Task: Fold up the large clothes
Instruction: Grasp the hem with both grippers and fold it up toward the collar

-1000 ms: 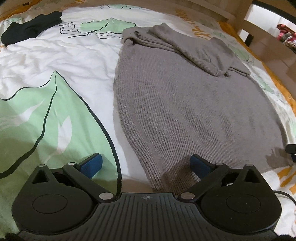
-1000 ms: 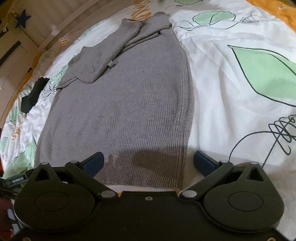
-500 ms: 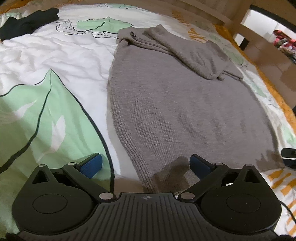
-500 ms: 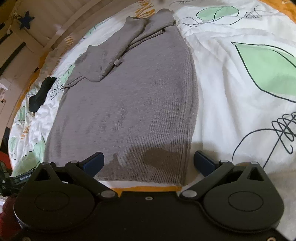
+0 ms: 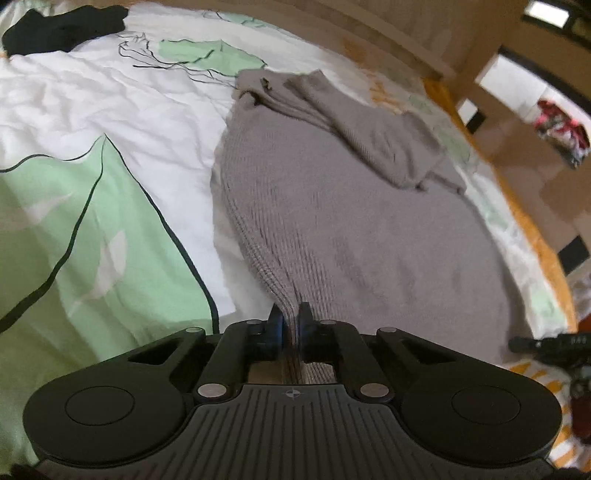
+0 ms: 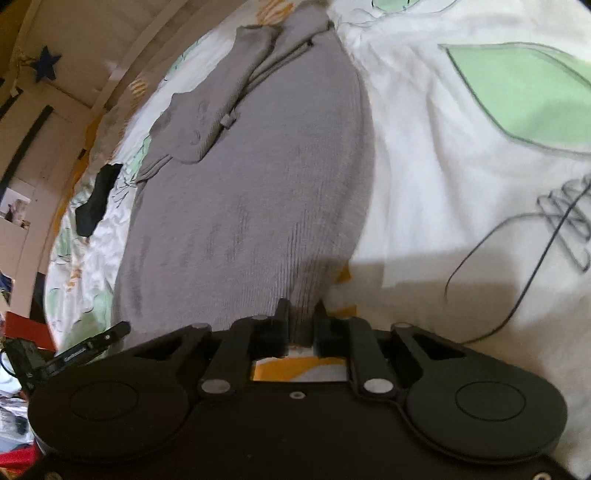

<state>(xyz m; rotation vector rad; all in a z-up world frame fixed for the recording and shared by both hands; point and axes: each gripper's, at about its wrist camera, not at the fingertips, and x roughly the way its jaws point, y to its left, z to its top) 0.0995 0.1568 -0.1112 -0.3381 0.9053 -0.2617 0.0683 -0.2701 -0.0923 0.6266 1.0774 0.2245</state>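
Note:
A large grey knit sweater (image 5: 351,221) lies flat on the bed, its sleeves folded across the far end. It also shows in the right wrist view (image 6: 251,177). My left gripper (image 5: 290,317) is shut on the sweater's near left hem corner. My right gripper (image 6: 301,314) is shut on the near right hem corner. The ribbed hem is pinched and lifted a little at both grips. The other gripper shows at the edge of each view.
The bed has a white cover (image 5: 110,122) with green leaf prints. A black garment (image 5: 62,26) lies at the far left; it also shows in the right wrist view (image 6: 94,203). A wooden bed frame (image 5: 424,48) runs along the far side.
Both grippers were open just before the hem; now both have moved forward and shut on the hem corners, bunching the ribbing.

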